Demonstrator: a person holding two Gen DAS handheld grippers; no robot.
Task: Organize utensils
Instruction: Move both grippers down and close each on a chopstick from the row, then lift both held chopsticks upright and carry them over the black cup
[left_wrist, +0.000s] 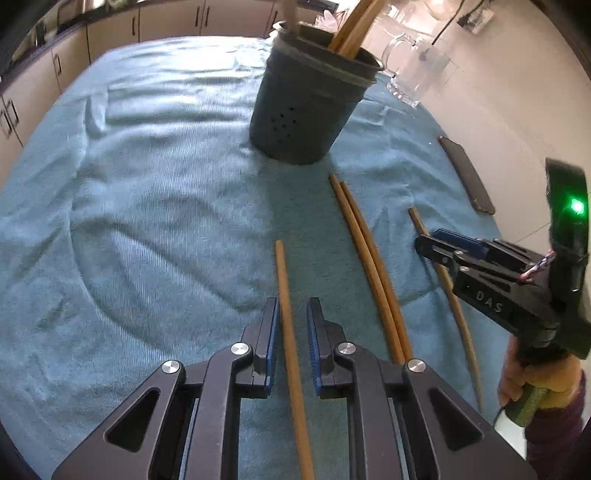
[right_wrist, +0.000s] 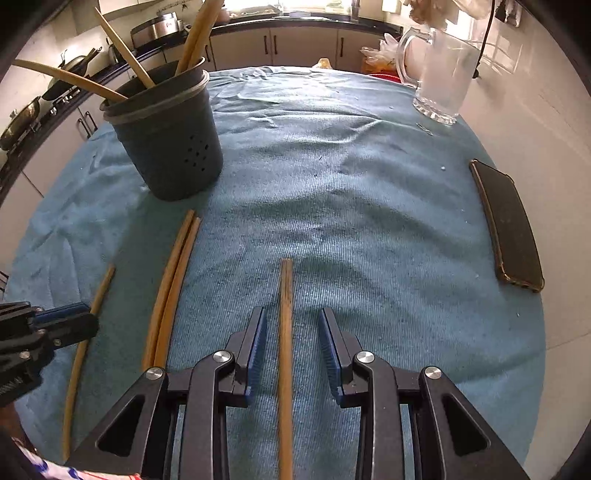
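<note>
Both tongs, left (left_wrist: 291, 347) and right (right_wrist: 293, 354), point downward, pads apart.

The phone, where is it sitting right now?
The phone lies flat at the right edge of the blue towel in the right wrist view, beside the wall, nearer the camera than the glass mug.

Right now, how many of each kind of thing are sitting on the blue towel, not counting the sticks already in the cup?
Loose wooden chopsticks: 4
Dark utensil holder: 1
Glass mug: 1
Phone: 1
Total: 7
</note>
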